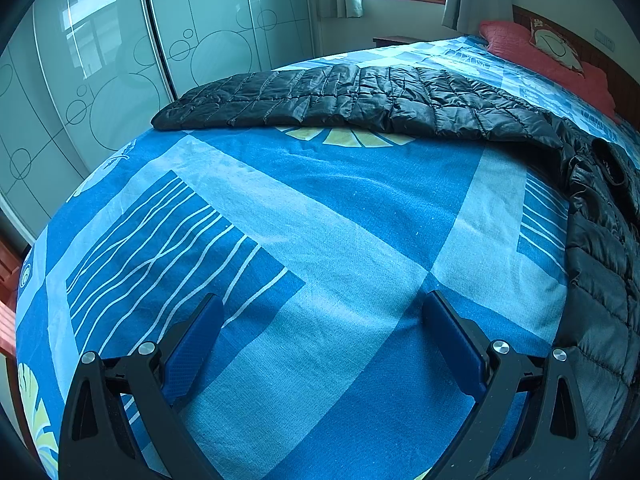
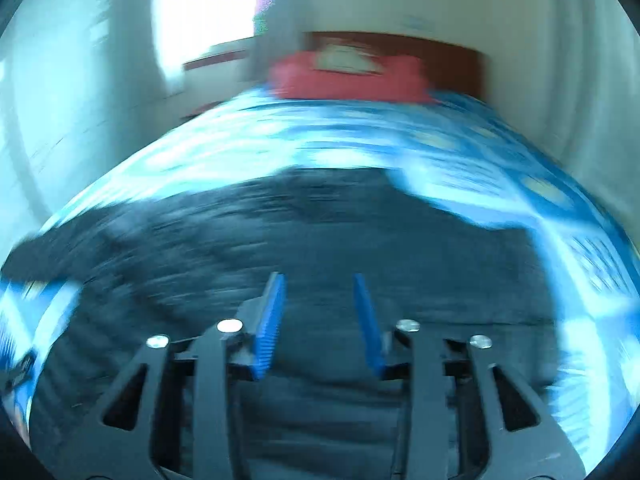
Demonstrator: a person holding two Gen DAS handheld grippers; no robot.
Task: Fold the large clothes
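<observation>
Left claw (image 1: 322,334) spread wide, empty, poised above blue patterned bed sheet (image 1: 320,220) | black quilted jacket (image 1: 360,100) laid flat across bed beyond, sleeve stretched left, likely readied for folding | right claw (image 2: 319,312) slightly parted, gripping nothing, above jacket | right view motion-blurred; jacket's right side cropped.

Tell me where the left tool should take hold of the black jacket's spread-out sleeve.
Grip the sleeve at its cuff end, far left, coming in from the bedsheet side. That end lies flat with free edges; the other joins the jacket body.
</observation>
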